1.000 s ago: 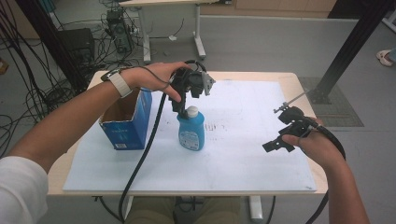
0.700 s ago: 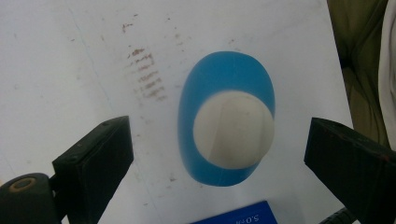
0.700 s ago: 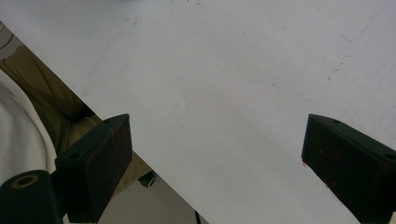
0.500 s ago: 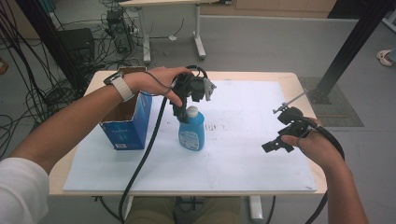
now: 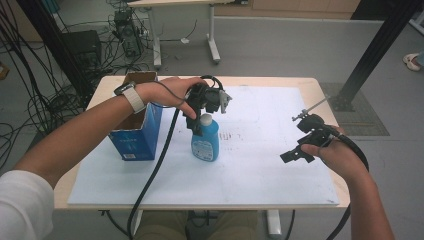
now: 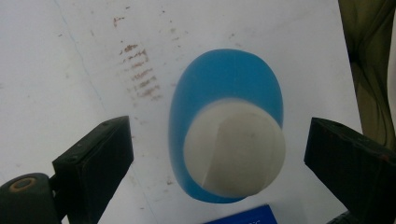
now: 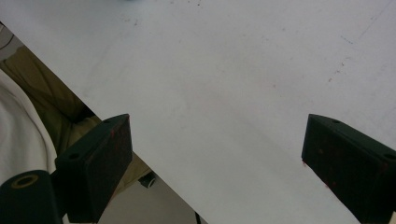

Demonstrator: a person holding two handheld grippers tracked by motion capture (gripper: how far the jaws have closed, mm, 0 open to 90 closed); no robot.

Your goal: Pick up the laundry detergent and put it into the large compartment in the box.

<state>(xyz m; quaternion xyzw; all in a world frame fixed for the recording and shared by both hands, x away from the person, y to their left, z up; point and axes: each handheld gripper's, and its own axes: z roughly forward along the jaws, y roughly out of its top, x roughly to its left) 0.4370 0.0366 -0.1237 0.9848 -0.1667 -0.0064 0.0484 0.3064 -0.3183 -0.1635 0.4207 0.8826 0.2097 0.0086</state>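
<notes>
Both tongs gape wide, gripping nothing. Left gripper hangs straight above the blue plastic bottle with the round white cap, standing upright on the white table sheet just beside the open blue cardboard box. Right gripper idles well apart. I judge I'm about to grasp: lower, centre the cap, then close.

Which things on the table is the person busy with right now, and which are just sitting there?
Busy with:
- blue bottle with a white cap, standing upright
- left gripper, open right above the cap, one jaw on each side

Probably just sitting there:
- blue box, open at the top, beside the bottle
- right gripper, open and holding nothing, off to the side
- white sheet covering the table
</notes>
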